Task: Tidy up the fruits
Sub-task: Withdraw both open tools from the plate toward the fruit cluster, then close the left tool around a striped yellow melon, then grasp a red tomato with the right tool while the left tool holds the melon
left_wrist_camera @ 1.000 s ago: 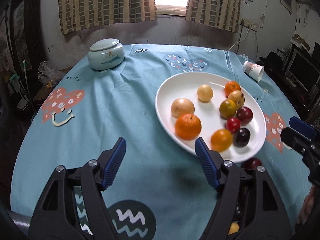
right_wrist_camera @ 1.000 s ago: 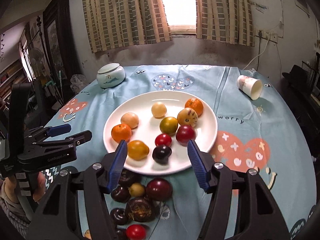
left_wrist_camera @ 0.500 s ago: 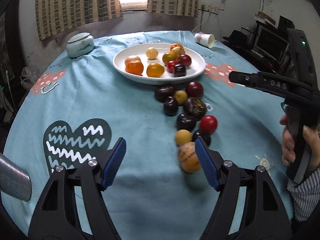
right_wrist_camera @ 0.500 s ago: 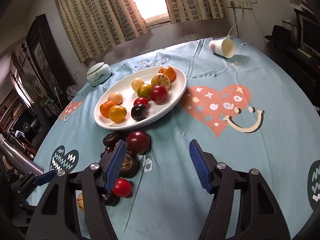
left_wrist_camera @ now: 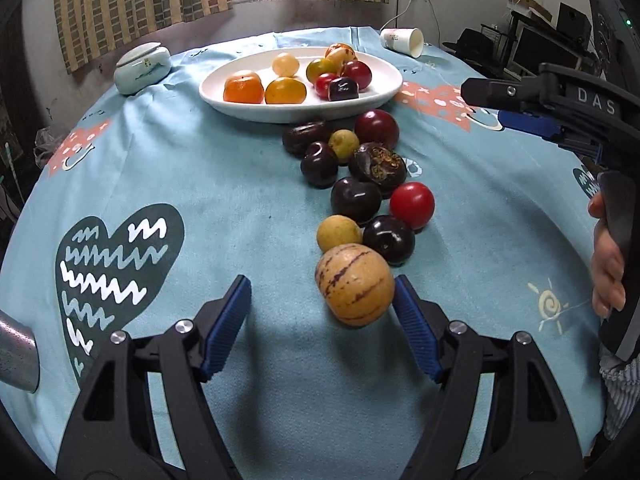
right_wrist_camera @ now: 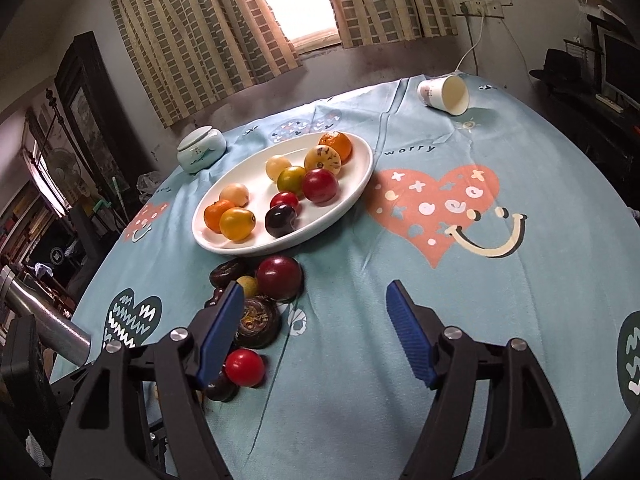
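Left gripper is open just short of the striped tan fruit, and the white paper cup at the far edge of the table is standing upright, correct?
Not quite. The white paper cup lies on its side, as the right wrist view shows. The left gripper is open at the striped tan fruit.

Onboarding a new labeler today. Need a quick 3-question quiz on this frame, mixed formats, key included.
1. True or false: the paper cup stands upright.
2. Which fruit lies nearest the left tool? A) striped yellow fruit B) orange C) bright red fruit
3. Fill in: the lidded jar sits on the tablecloth, ____ the white plate.

Key: 1 false, it lies on its side. 2 A. 3 outside. Both tools, right tool included, are open and hold nothing.
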{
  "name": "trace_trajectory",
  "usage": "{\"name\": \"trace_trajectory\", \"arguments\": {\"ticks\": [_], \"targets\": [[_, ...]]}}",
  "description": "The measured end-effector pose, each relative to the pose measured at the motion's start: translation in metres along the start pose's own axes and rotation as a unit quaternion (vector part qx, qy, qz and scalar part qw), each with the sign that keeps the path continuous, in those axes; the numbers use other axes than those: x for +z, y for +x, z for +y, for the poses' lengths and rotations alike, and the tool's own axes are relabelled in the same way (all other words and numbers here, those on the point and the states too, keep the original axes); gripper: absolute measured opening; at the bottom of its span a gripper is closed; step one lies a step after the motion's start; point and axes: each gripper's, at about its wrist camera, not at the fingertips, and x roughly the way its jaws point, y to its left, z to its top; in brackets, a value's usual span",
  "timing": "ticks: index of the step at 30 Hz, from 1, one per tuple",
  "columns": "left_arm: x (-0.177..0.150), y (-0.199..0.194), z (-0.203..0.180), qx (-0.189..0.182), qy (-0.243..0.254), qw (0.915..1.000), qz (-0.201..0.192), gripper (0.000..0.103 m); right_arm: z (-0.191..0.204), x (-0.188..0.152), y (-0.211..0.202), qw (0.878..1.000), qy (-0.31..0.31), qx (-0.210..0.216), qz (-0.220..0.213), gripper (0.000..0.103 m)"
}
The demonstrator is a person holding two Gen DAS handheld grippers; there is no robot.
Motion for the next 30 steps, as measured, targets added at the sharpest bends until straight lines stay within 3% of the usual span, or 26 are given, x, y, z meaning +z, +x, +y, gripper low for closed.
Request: {"name": "trace_trajectory", "arguments": {"ticks": [2, 3, 5, 11, 16, 20, 23, 30], "targets": [[0.000, 0.001, 0.000, -0.006, 0.001, 1.0000, 0.001, 0.071, 0.001, -0.001, 0.001, 1.000, -0.001, 0.000, 0.002, 0.074], [0.000, 0.002, -0.001, -0.011, 0.001, 0.9999, 0.003, 0.064, 0.001, 0.000, 0.001, 1.000, -0.002, 0.000, 0.003, 0.074], [0.001, 0.006, -0.001, -0.031, 0.002, 0.9995, 0.010, 0.040, 0.003, -0.001, 0.003, 1.000, -0.005, -0.001, 0.005, 0.074], [0.002, 0.008, 0.002, -0.040, -0.009, 0.9991, 0.011, 0.038, 0.017, -0.009, 0.012, 0.999, -0.037, 0.004, 0.032, 0.074], [0.006, 0.000, 0.026, 0.010, -0.040, 0.9991, -0.011, 0.037, 0.039, -0.024, 0.026, 0.994, -0.089, 0.008, 0.066, 0.074], [0.009, -0.005, 0.046, 0.051, -0.057, 0.9968, -0.024, 0.037, 0.051, -0.033, 0.036, 0.989, -0.119, 0.008, 0.085, 0.067], [0.009, -0.002, 0.055, 0.048, -0.072, 0.9960, -0.020, 0.037, 0.055, -0.039, 0.043, 0.987, -0.125, 0.013, 0.103, 0.051], [0.010, 0.001, 0.058, 0.042, -0.074, 0.9962, -0.016, 0.037, 0.054, -0.041, 0.046, 0.988, -0.114, 0.019, 0.103, 0.049]]}}
